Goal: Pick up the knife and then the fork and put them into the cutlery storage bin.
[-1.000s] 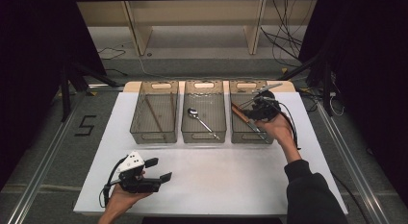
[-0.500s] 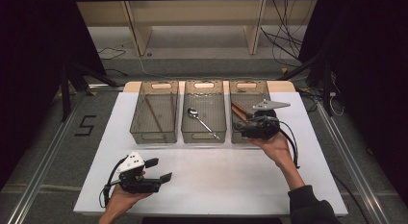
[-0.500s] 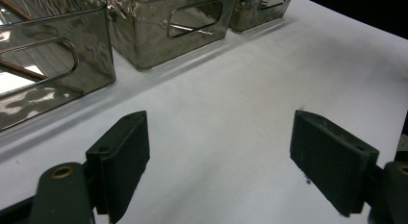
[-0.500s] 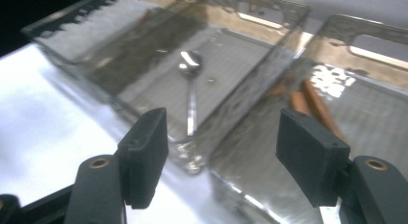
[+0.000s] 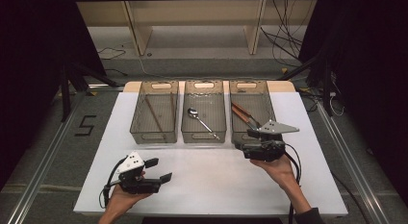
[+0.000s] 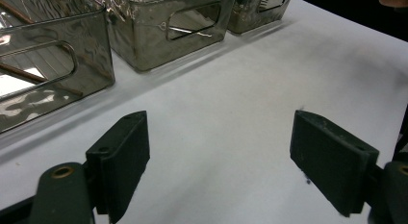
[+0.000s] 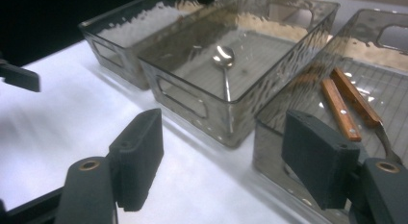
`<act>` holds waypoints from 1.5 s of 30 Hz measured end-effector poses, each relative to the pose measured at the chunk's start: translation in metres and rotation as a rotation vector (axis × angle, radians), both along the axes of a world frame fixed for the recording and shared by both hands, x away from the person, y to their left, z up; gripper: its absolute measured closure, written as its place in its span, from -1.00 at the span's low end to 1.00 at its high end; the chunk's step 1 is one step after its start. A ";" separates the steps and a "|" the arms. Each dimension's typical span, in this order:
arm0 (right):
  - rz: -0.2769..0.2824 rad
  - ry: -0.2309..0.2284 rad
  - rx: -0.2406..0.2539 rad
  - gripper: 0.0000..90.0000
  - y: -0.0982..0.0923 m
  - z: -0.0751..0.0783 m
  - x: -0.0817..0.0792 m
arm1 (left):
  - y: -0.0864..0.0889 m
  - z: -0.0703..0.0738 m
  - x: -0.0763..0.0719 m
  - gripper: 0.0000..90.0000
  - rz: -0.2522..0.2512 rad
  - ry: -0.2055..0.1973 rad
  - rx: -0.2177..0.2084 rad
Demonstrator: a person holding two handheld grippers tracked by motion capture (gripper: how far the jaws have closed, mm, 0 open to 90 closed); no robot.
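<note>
Left tool (image 5: 161,170): jaws spread, empty, low over the white table (image 5: 216,185), three clear bins ahead. Right tool (image 7: 221,156): jaws spread, empty; spoon (image 7: 224,65) in bin ahead, wooden-handled utensils (image 7: 349,106) in bin just ahead-right.

— Where's the open room?
— The near half of the white table (image 5: 211,185), a bare stretch between the left gripper (image 5: 156,170) and the right gripper (image 5: 246,146).
— And what blocks the way?
— Three clear bins (image 5: 204,111) side by side across the far half, with narrow gaps between their walls; the right gripper sits at the near end of the right one.
</note>
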State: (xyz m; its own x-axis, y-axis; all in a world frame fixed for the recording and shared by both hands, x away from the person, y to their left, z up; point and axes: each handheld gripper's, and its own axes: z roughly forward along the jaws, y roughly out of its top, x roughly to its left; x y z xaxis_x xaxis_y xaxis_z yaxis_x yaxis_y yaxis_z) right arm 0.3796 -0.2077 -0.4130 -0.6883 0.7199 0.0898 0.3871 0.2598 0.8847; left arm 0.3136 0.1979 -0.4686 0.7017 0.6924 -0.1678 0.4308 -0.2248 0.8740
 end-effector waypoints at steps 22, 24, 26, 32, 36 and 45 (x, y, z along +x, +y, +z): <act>0.040 -0.038 0.087 -0.39 -0.021 -0.036 -0.054 | -0.005 -0.002 -0.001 -0.53 -0.022 -0.005 -0.023; 0.040 -0.036 0.082 -0.39 -0.020 -0.038 -0.057 | -0.004 -0.003 -0.002 -0.53 -0.023 -0.007 -0.020; 0.047 -0.038 0.087 -0.40 -0.020 -0.042 -0.060 | -0.003 -0.004 -0.003 -0.53 -0.019 -0.007 -0.030; 0.044 -0.045 0.085 -0.41 -0.020 -0.050 -0.069 | -0.003 -0.006 -0.006 -0.53 -0.024 -0.011 -0.038; 0.036 -0.037 0.081 -0.45 -0.023 -0.055 -0.073 | -0.003 -0.006 -0.007 -0.53 -0.025 -0.016 -0.039; 0.029 -0.030 0.064 -0.49 -0.024 -0.061 -0.077 | -0.004 -0.009 -0.007 -0.56 -0.029 -0.014 -0.038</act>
State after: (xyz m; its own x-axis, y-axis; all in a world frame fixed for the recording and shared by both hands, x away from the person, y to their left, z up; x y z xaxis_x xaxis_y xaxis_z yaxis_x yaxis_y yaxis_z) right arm 0.3027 -0.2321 -0.4735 -0.7121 0.6928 0.1136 0.3529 0.2134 0.9110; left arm 0.3069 0.1938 -0.4775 0.7237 0.6652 -0.1838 0.4124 -0.2033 0.8880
